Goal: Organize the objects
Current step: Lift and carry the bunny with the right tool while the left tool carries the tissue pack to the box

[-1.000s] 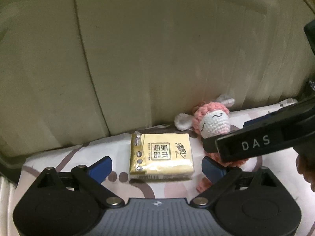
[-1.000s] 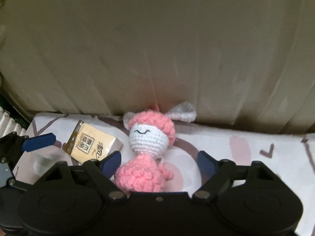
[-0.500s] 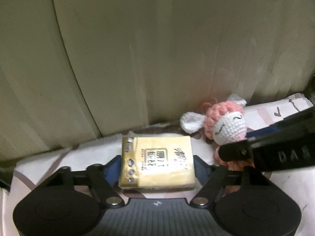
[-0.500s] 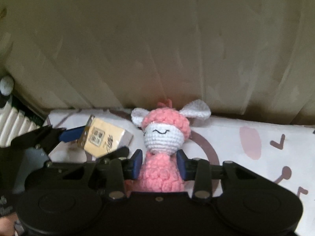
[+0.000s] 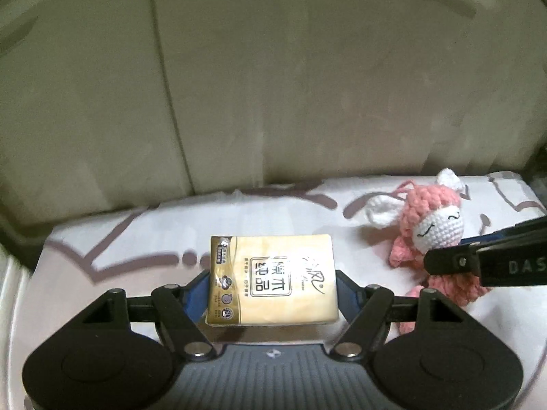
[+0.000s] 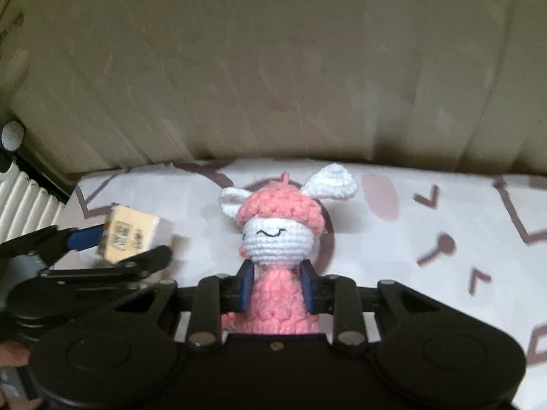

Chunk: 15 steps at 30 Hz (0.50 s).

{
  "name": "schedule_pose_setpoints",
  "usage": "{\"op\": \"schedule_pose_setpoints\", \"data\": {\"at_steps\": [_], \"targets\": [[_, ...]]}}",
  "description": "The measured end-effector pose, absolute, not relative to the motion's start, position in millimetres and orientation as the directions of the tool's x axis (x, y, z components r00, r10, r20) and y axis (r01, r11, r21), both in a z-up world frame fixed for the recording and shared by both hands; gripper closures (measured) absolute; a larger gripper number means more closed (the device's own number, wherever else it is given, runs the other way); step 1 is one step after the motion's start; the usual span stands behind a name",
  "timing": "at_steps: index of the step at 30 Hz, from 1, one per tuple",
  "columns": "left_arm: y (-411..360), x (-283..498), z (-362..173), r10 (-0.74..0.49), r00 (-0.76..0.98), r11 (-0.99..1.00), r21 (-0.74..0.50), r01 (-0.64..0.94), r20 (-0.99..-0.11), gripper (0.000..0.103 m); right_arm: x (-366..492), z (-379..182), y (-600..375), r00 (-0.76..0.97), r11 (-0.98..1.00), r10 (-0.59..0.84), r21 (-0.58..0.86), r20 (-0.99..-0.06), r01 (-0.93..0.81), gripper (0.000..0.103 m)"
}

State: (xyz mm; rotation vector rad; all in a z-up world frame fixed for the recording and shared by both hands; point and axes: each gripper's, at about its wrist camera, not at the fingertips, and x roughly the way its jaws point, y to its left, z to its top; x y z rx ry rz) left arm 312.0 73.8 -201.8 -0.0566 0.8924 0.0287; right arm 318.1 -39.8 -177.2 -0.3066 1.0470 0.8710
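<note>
Tissue pack [image 5: 271, 282], light and squashy, sits pinched by its short sides in your left gripper [image 5: 272, 290], just above the patterned sheet [image 5: 136, 239]. Crochet doll [image 6: 277, 239], soft and compressible, is squeezed at the body as your right gripper [image 6: 277, 288] jaws have just been closing; grip it low and gently.

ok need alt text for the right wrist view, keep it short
The right gripper is shut on the pink body of a crocheted toy with white ears, over a patterned cloth. At left, the left gripper holds a yellow tissue pack.

surface: white patterned cloth [image 6: 393, 239] | against: beige cushion backrest [image 5: 307, 85]
</note>
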Motion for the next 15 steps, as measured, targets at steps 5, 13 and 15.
{"op": "schedule_pose_setpoints", "data": {"at_steps": [5, 13, 15], "targets": [[63.6, 286.8, -180.0, 0.003, 0.629, 0.997, -0.043, -0.059, -0.778, 0.03, 304.5, -164.2, -61.1, 0.24, 0.655, 0.465, 0.148, -0.852, -0.741, 0.074], [50.0, 246.0, -143.0, -0.006, 0.642, 0.997, -0.053, -0.055, -0.767, 0.03, 275.0, -134.7, -87.5, 0.265, 0.658, 0.463, 0.128, -0.846, -0.742, 0.074], [47.6, 235.3, -133.7, -0.006, 0.643, 0.997, -0.057, -0.059, -0.765, 0.03, 267.1, -129.2, -94.3, 0.269, 0.661, 0.462, 0.126, -0.845, -0.739, 0.074]]}}
